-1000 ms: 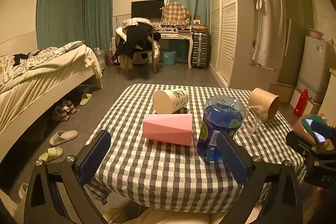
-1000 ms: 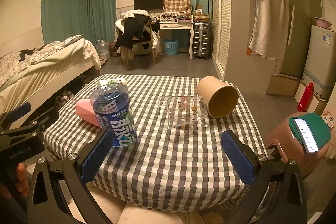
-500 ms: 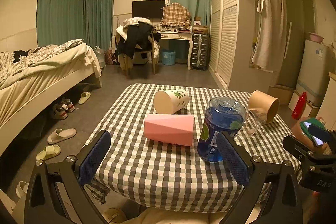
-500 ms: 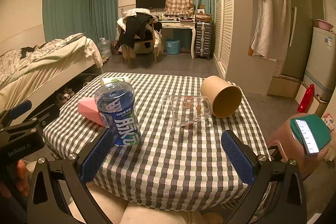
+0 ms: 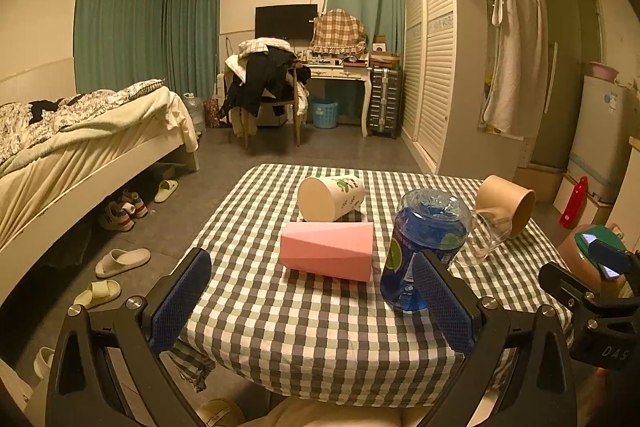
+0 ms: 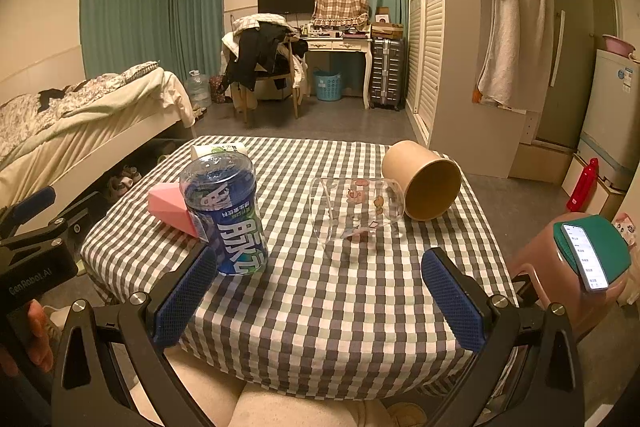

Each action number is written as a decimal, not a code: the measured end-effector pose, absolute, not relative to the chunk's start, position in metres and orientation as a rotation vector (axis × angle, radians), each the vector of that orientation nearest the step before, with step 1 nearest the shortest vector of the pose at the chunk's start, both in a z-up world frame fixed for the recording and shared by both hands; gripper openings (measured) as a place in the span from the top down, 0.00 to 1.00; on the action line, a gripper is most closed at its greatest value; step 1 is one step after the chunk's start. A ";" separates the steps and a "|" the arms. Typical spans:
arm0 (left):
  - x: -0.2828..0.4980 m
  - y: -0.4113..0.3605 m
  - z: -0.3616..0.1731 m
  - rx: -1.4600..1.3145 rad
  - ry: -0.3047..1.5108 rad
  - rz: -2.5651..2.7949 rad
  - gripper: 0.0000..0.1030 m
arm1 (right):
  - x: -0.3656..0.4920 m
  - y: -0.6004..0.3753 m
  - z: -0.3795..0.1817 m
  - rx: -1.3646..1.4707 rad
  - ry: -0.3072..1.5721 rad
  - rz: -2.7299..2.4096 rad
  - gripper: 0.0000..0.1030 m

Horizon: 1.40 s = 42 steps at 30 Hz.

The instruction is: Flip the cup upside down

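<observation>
On the checked table [image 5: 304, 323] several cups lie on their sides: a pink faceted cup [image 5: 326, 251], a white cup with green print [image 5: 331, 198], a clear glass cup [image 6: 356, 213] and a brown paper cup [image 6: 424, 181]. A blue plastic container [image 6: 225, 213] stands upright, bottom up. My left gripper [image 5: 312, 301] is open and empty, short of the pink cup. My right gripper [image 6: 320, 297] is open and empty, short of the glass cup.
A pink stool [image 6: 560, 267] with a phone on a green book [image 6: 588, 253] stands right of the table. A bed [image 5: 80, 139] and slippers [image 5: 120, 261] are on the left. A chair with clothes [image 5: 264, 87] and a wardrobe [image 5: 432, 67] stand behind.
Both grippers have drifted slightly; the views shift a little. Nothing on the table has moved and both grippers stay open.
</observation>
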<state>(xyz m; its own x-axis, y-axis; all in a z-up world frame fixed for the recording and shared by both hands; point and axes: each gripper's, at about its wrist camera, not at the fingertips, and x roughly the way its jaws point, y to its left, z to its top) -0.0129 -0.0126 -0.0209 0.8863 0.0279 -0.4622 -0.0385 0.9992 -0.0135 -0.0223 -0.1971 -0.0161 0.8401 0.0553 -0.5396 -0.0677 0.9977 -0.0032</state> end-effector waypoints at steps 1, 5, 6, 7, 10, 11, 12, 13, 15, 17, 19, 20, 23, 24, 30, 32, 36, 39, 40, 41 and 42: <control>-0.013 -0.014 -0.021 -0.020 0.482 0.037 0.00 | -0.022 -0.197 -0.016 -0.022 0.570 0.064 0.00; -0.014 -0.016 -0.021 -0.008 0.483 0.038 0.00 | -0.022 -0.197 -0.016 -0.021 0.570 0.064 0.00; -0.014 -0.016 -0.020 -0.008 0.484 0.037 0.00 | -0.022 -0.197 -0.017 -0.021 0.572 0.064 0.00; -0.014 -0.016 -0.021 -0.009 0.485 0.037 0.00 | -0.022 -0.197 -0.016 -0.022 0.572 0.064 0.00; -0.013 -0.016 -0.021 -0.010 0.489 0.036 0.00 | -0.022 -0.197 -0.017 -0.025 0.576 0.065 0.00; -0.013 -0.017 -0.021 -0.010 0.489 0.036 0.00 | -0.022 -0.197 -0.017 -0.025 0.576 0.065 0.00; -0.013 -0.017 -0.021 -0.010 0.489 0.037 0.00 | -0.022 -0.197 -0.017 -0.025 0.577 0.064 0.00; -0.013 -0.017 -0.021 -0.009 0.489 0.037 0.00 | -0.022 -0.197 -0.017 -0.025 0.577 0.064 0.00; -0.013 -0.017 -0.021 -0.011 0.489 0.037 0.00 | -0.022 -0.197 -0.017 -0.025 0.577 0.065 0.00; -0.013 -0.017 -0.022 -0.010 0.491 0.035 0.00 | -0.022 -0.197 -0.017 -0.025 0.573 0.063 0.00; -0.012 -0.018 -0.022 -0.010 0.495 0.035 0.00 | -0.021 -0.197 -0.017 -0.024 0.573 0.063 0.00; -0.012 -0.018 -0.022 -0.009 0.496 0.036 0.00 | -0.021 -0.197 -0.017 -0.024 0.572 0.062 0.00; -0.012 -0.018 -0.023 -0.011 0.495 0.036 0.00 | -0.021 -0.196 -0.018 -0.023 0.573 0.062 0.00; -0.012 -0.018 -0.023 -0.012 0.495 0.036 0.00 | -0.021 -0.196 -0.018 -0.024 0.573 0.060 0.00; -0.012 -0.018 -0.023 -0.011 0.497 0.037 0.00 | -0.021 -0.195 -0.019 -0.024 0.574 0.058 0.00; -0.012 -0.018 -0.023 -0.010 0.495 0.037 0.00 | -0.021 -0.195 -0.019 -0.024 0.576 0.058 0.00; -0.012 -0.017 -0.024 -0.011 0.497 0.037 0.00 | -0.021 -0.195 -0.019 -0.025 0.575 0.058 0.00; -0.012 -0.018 -0.024 -0.012 0.495 0.035 0.00 | -0.021 -0.195 -0.019 -0.024 0.576 0.059 0.00; -0.012 -0.018 -0.024 -0.011 0.494 0.035 0.00 | -0.021 -0.195 -0.019 -0.024 0.575 0.059 0.00; -0.012 -0.017 -0.025 -0.010 0.494 0.036 0.00 | -0.022 -0.195 -0.019 -0.025 0.575 0.058 0.00; -0.012 -0.017 -0.025 -0.010 0.494 0.035 0.00 | -0.021 -0.195 -0.019 -0.025 0.575 0.059 0.00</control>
<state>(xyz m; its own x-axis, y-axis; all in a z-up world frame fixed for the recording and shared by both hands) -0.0117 -0.0171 -0.0252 0.8799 0.0316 -0.4742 -0.0364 0.9993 -0.0009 -0.0214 -0.1948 -0.0192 0.8374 0.0483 -0.5445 -0.0626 0.9980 -0.0077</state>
